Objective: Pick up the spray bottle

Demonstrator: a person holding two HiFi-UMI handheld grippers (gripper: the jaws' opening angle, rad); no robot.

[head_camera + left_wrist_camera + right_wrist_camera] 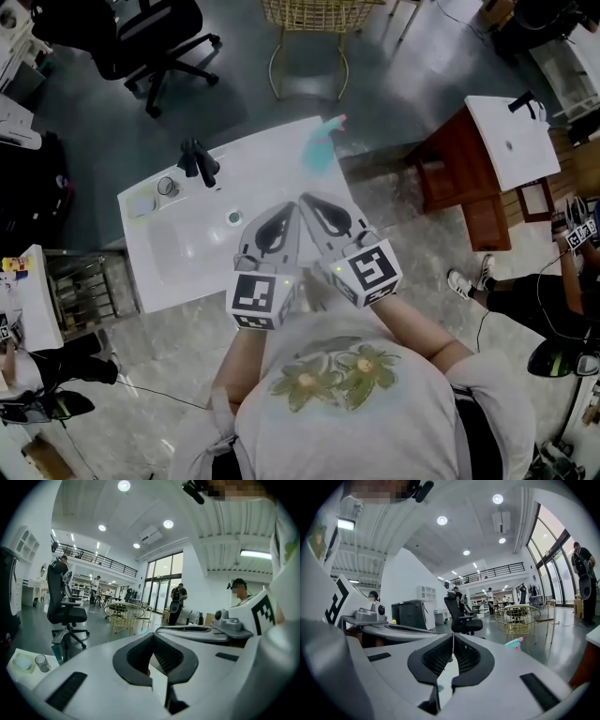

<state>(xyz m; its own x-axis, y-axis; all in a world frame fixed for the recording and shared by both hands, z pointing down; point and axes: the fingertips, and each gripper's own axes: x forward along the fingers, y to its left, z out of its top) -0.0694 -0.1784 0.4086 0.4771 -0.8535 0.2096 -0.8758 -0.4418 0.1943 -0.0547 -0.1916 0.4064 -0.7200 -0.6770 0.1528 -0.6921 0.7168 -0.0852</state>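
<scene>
Both left gripper (pixel 287 212) and right gripper (pixel 307 201) empty, fingers (pixel 438 657) clenched; faucet (pixel 199 161), cup (pixel 168 186) left of spray bottle (pixel 321 148).

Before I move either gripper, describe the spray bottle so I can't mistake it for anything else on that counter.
Find the white sink counter in the middle of the head view. The spray bottle is at its far right corner, away from the black tap and small glass towards the far left. It is the only teal thing there, with a pink trigger.
</scene>
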